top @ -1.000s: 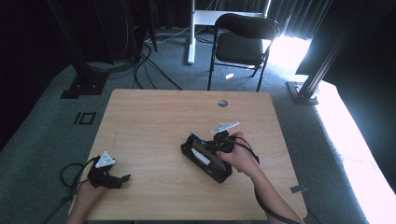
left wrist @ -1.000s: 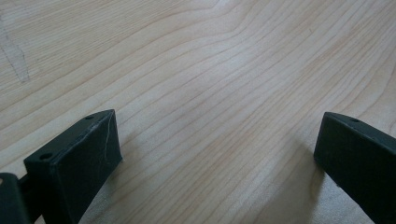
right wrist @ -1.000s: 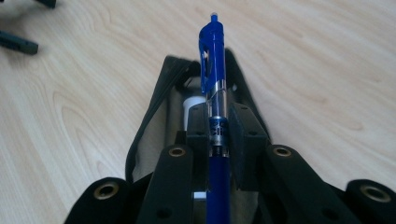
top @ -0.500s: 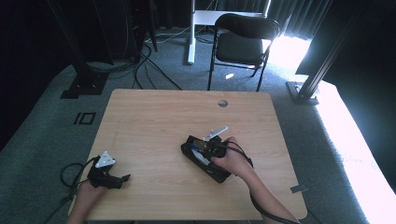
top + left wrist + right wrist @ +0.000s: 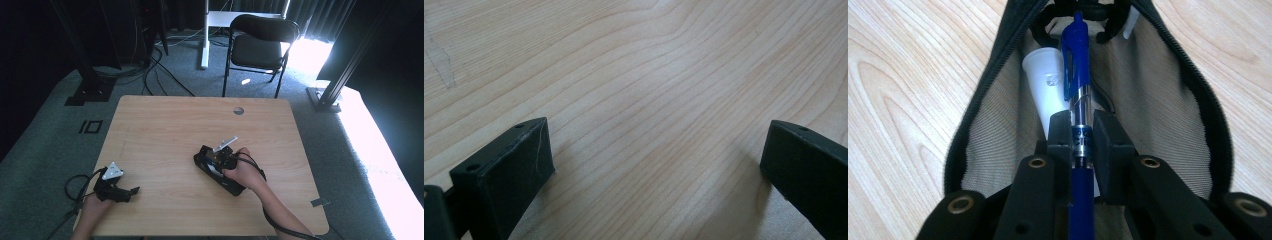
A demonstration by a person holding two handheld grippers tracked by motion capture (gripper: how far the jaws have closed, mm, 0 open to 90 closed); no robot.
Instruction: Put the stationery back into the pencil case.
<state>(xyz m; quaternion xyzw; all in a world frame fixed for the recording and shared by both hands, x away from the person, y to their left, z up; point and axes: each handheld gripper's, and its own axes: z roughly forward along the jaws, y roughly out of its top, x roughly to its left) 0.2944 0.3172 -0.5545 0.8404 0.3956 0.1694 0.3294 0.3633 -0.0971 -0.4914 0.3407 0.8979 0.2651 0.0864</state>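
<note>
An open black pencil case (image 5: 218,170) with a beige lining (image 5: 1158,120) lies right of the table's middle. My right gripper (image 5: 1082,131) is shut on a blue pen (image 5: 1076,70) and holds it lengthwise inside the case. A white capped marker (image 5: 1044,85) lies in the case just left of the pen. In the high view my right gripper (image 5: 227,160) sits over the case, under a hand. My left gripper (image 5: 131,192) rests open near the table's front left corner, and in the left gripper view its fingers (image 5: 506,170) stand wide apart over bare wood.
The light wooden table (image 5: 165,130) has a round cable hole (image 5: 238,110) near its far edge. A black chair (image 5: 260,47) stands behind the table, cables run over the grey carpet, and a bright sunlit patch lies at the right.
My right gripper has tilted down and gone lower into the pencil case with the pen. The left gripper has stayed where it was.
</note>
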